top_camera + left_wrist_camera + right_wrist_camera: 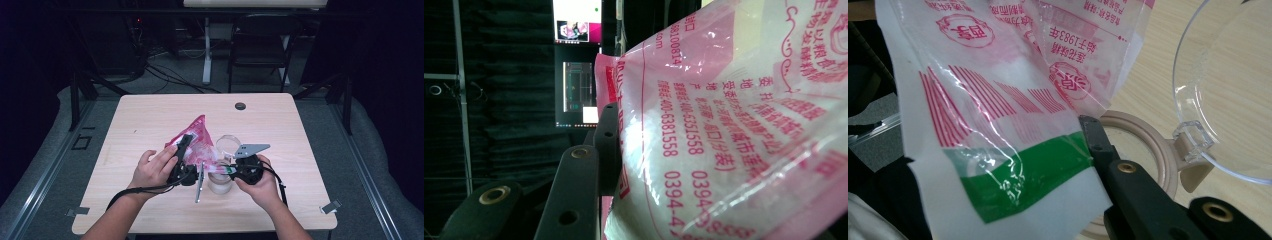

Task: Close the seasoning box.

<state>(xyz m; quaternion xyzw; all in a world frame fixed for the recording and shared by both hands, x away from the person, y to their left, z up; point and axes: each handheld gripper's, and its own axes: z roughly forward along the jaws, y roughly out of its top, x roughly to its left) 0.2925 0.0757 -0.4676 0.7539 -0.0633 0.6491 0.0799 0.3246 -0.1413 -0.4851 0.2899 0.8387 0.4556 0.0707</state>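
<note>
Spill risk: pink-and-clear printed plastic bag of white granules [196, 136] is held tilted over the round clear jar with the beige rim [220, 181], which sits on the light wood tabletop [150, 115] near centre, toward the person's edge. Bag runs from about 11 o'clock of the jar down to its mouth. Left claw [183, 159] is clamped on the bag body, jaws partway apart around the bulk; right claw [234, 171] is pinched together on the green-and-white bottom strip [1023, 175] just above the jar opening [1135, 145].

Failure modes:
- film slips out of the right pinch, corner swings off the rim, granules land on the tabletop
- too much tilt, contents surge past the mouth
- bag knocks the hinged clear lid [228, 144] at the jar's 12 o'clock, jar tips
</note>
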